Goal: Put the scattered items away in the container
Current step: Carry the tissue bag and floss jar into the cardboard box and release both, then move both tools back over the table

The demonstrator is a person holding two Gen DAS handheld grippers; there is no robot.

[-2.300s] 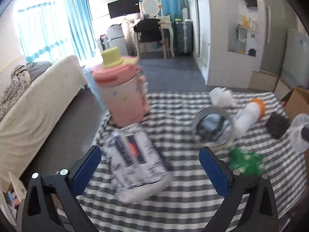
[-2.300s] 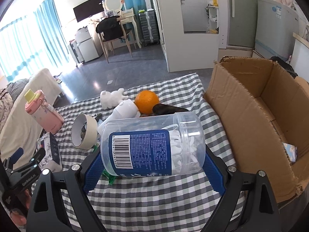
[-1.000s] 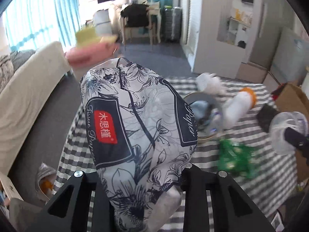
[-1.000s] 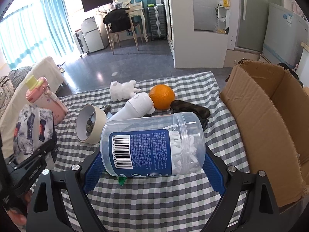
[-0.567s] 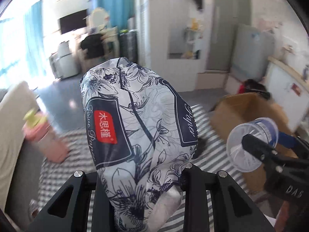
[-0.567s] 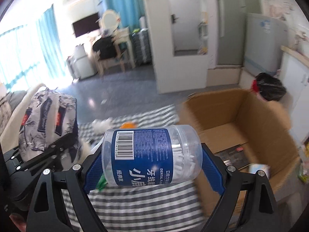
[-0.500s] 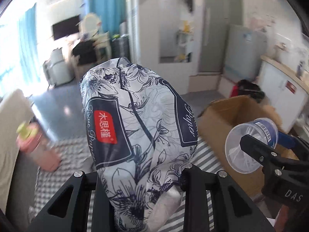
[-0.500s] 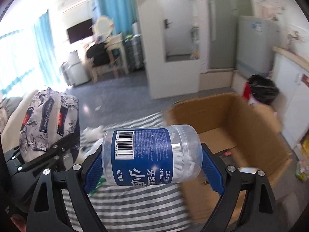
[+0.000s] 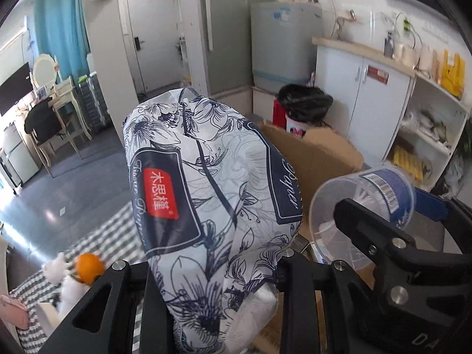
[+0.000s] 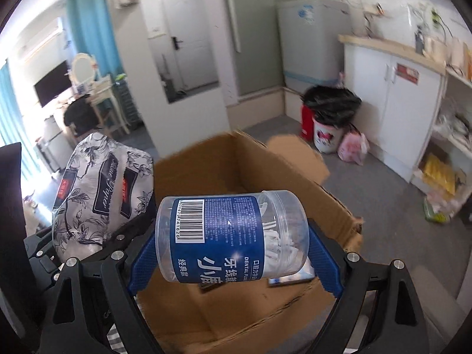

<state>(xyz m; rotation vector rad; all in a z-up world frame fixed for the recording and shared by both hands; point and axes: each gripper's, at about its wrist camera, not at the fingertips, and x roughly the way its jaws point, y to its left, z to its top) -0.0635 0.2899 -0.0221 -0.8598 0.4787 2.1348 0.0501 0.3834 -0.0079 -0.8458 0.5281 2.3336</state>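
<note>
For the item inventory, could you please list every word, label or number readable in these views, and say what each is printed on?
"木思槿": red badge on the tissue paper pack in the left gripper.
"Tissue Paper": script on the same pack's dark panels.
"DENTAL FLO...", cut off: blue label of the dental floss jar in the right gripper.
Barcode digits beside it: too small to read reliably.
"DA...", cut off: right gripper's body, left wrist view.
Red cabinet sticker: blurred.

Left gripper [image 9: 212,268]: fingers clamped narrowly, load held, lower centre of frame. Right gripper [image 10: 236,259]: blue-padded fingers [image 10: 324,262] spread wide, gripping, lower centre; both angled downward.
</note>
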